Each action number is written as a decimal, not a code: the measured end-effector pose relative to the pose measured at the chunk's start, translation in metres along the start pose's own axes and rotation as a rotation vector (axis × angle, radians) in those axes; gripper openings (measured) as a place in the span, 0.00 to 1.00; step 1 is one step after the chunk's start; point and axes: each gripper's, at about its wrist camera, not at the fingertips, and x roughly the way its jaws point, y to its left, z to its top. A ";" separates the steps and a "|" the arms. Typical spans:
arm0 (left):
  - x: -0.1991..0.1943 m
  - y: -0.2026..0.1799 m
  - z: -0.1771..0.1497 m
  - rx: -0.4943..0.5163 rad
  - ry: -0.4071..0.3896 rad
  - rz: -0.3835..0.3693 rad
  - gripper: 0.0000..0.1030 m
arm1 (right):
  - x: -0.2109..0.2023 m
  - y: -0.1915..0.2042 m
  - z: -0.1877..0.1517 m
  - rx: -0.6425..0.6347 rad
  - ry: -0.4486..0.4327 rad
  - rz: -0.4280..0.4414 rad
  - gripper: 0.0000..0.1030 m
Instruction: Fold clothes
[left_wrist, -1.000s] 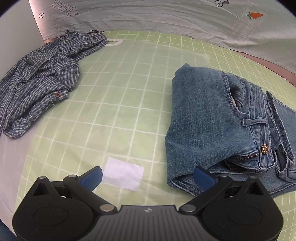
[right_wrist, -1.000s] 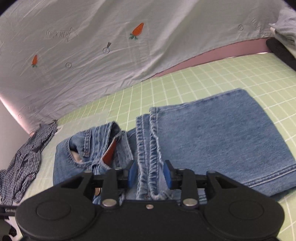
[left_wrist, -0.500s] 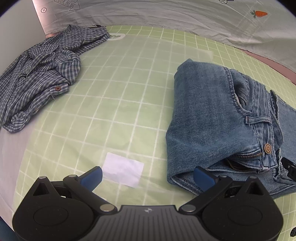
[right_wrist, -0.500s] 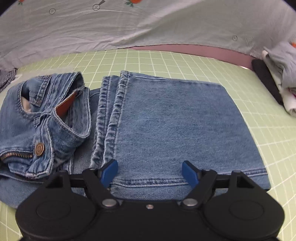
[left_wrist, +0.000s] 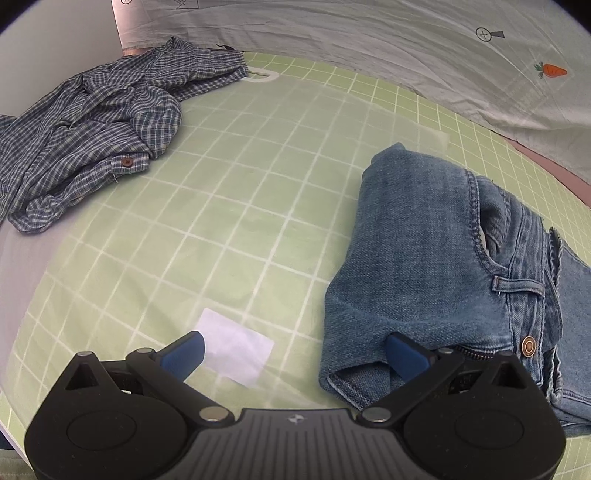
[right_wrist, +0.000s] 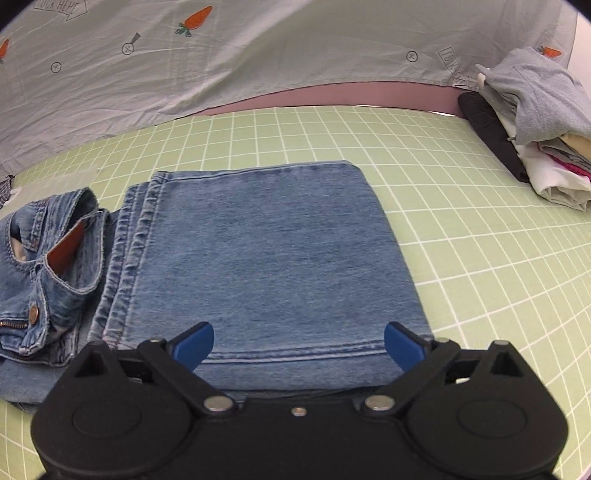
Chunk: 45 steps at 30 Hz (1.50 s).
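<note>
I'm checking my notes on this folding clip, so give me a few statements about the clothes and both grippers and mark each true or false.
1. The blue denim jeans lie folded on the green grid mat. True.
2. The right gripper is clamped on the denim. False: its jaws are wide open.
3. The crumpled blue checked shirt lies apart from the jeans. True.
4. The left gripper holds the shirt. False: its jaws are open, holding nothing.
5. The stack of folded clothes sits on the jeans. False: it is apart, at the mat's edge.
</note>
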 end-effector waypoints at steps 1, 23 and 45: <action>0.000 -0.001 0.001 -0.005 -0.004 -0.005 1.00 | 0.001 -0.004 -0.001 0.006 0.004 -0.003 0.97; 0.042 -0.036 0.027 0.045 0.036 -0.228 0.90 | -0.005 -0.027 -0.005 0.079 0.040 -0.109 0.98; -0.084 -0.231 -0.011 0.097 -0.178 -0.463 0.23 | 0.014 -0.154 0.018 0.082 -0.028 -0.005 0.98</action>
